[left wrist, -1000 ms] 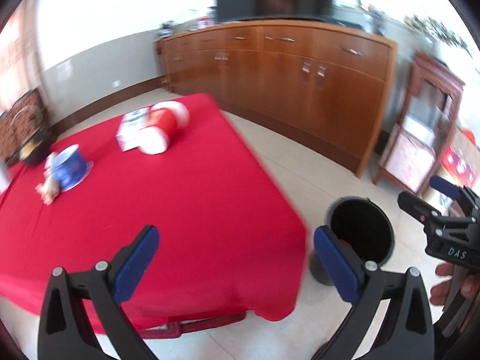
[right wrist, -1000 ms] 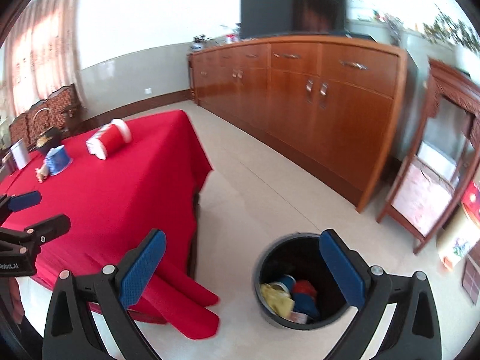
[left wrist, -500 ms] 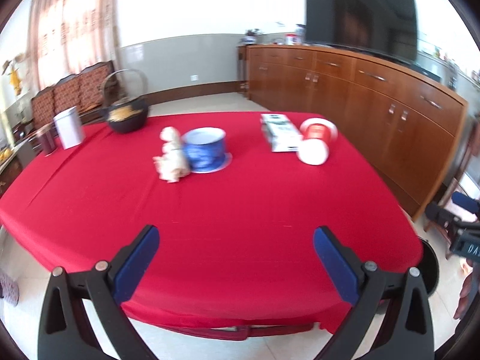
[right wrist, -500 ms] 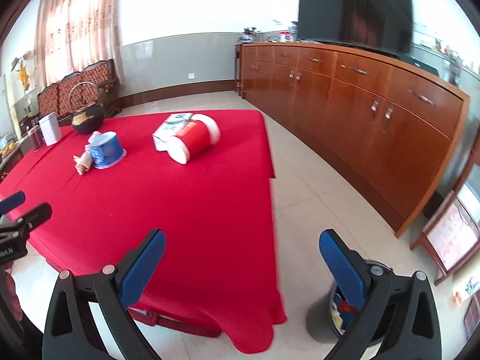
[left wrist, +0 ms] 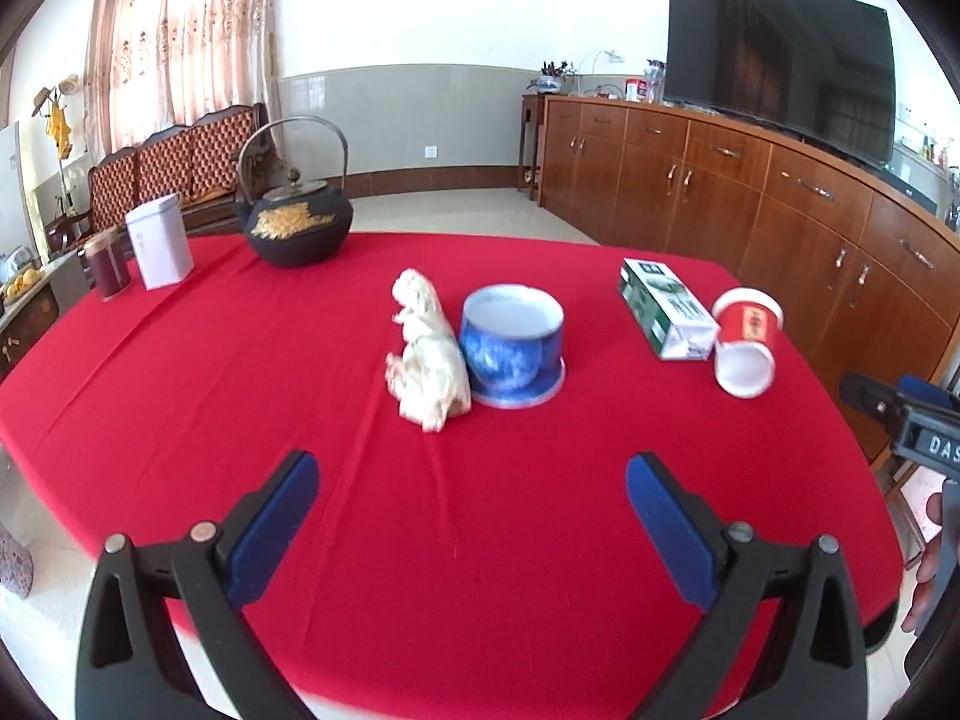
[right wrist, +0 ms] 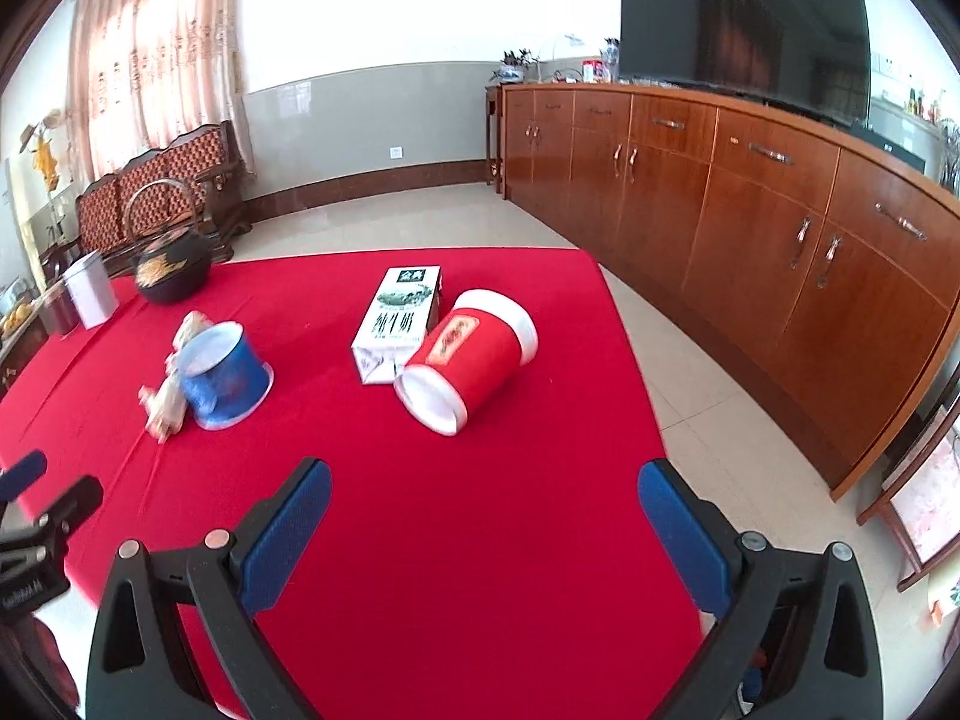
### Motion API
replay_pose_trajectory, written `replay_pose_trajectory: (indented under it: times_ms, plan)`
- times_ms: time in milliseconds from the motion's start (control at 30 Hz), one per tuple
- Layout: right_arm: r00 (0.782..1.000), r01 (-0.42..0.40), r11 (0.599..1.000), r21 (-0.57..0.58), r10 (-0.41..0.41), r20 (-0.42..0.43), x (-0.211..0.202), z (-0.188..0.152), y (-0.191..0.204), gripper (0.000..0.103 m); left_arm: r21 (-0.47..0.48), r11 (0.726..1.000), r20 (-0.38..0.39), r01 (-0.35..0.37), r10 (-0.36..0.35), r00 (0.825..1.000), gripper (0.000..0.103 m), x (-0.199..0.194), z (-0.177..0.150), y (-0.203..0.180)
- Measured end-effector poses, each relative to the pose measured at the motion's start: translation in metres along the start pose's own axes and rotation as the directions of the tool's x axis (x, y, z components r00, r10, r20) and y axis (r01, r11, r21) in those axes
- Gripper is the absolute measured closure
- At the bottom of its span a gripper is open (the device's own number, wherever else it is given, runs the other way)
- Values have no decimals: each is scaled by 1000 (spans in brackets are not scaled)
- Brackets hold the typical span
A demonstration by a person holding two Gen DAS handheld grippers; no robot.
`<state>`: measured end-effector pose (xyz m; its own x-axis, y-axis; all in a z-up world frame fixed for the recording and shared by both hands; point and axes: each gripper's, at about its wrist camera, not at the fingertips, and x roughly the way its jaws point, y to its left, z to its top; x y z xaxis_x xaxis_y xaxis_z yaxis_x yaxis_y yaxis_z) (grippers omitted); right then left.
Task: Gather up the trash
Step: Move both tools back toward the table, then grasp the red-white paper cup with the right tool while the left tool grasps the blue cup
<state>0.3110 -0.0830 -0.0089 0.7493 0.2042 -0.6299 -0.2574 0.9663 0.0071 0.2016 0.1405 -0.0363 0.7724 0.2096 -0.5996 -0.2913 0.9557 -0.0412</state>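
Over the near edge of the red tabletop [left wrist: 240, 360]: both my grippers hang, nothing between their fingers.
Far left corner: dark red canister [left wrist: 107, 263], white tin [left wrist: 159, 249] just beside it, black iron kettle [left wrist: 295, 222] with a gold pattern and a tall hoop handle to their right.
Left gripper [left wrist: 471, 504]: spread wide and empty, blue pads above the cloth, aimed at the middle of the tabletop.
Crumpled paper [left wrist: 427, 360]: cream-coloured wad at mid-tabletop, touching the left side of the blue cup.
Blue cup [left wrist: 513, 345]: paper cup resting mouth-down, its white base facing up; in the right wrist view it looks tilted.
Milk carton [right wrist: 399, 324]: green and white box lying flat, right of the blue cup, its near end against the red cup.
Red cup [right wrist: 471, 351]: red and white paper cup on its side, white base end toward me, near the right edge of the tabletop.
Right gripper [right wrist: 486, 525]: equally wide and empty, above the near right part of the cloth, pointing at the red cup.
Right side: tiled floor [right wrist: 690, 384], then a long wooden sideboard [right wrist: 780, 228] carrying a dark television [right wrist: 744, 24].
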Motion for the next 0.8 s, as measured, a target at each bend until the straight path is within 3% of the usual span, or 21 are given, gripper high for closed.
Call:
replay_pose_trajectory:
  times_ms: [267, 500, 800]
  plan:
    - [998, -10, 999, 43, 13, -64, 75, 33, 8, 0, 36, 999, -17, -14, 15, 1000, 3, 57, 30, -11]
    - [993, -28, 999, 41, 32, -112, 120, 41, 12, 0, 56, 998, -53, -26, 29, 998, 5, 93, 42, -19]
    - [994, 11, 999, 31, -8, -106, 127, 36, -6, 0, 95, 993, -84, 74, -66, 994, 5, 103, 42, -54]
